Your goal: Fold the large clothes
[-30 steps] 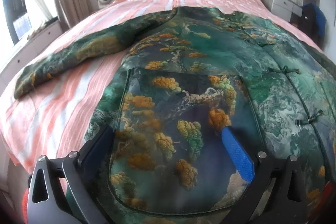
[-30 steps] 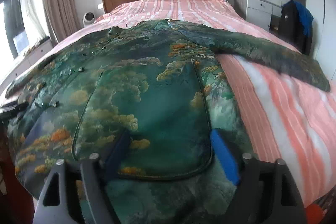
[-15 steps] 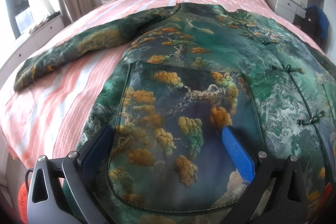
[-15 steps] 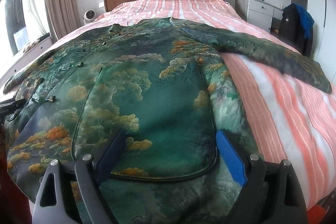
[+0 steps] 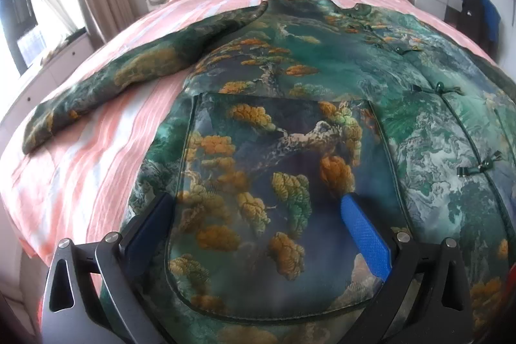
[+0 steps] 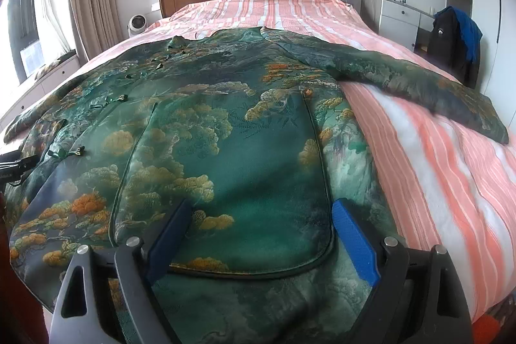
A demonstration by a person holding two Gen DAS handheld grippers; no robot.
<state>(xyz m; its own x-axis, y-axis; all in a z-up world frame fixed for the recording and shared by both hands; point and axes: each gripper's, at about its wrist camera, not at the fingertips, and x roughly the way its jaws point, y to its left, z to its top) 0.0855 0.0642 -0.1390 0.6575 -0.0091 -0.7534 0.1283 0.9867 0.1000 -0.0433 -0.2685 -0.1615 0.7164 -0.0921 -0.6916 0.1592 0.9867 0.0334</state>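
- Likely trouble: slippery brocade jacket (image 5: pixel 322 60), spread flat and face-up across striped bed (image 5: pixel 80 170), sliding or bunching under a shallow pinch.
- Left gripper (image 5: pixel 258 215): released, hovering over left pocket (image 5: pixel 274 182); left sleeve (image 5: pixel 106 92) visible only here.
- Right gripper (image 6: pixel 261 224): likewise released above right pocket (image 6: pixel 232 170); right sleeve (image 6: pixel 403 79) visible only here.

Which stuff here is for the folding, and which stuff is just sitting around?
For the folding:
- green patterned silk jacket spread flat
- left gripper, open
- right gripper, open
- pink striped bed cover under it

Just sitting around:
- small white round fan
- grey bedside drawers
- dark and blue clothes on a chair
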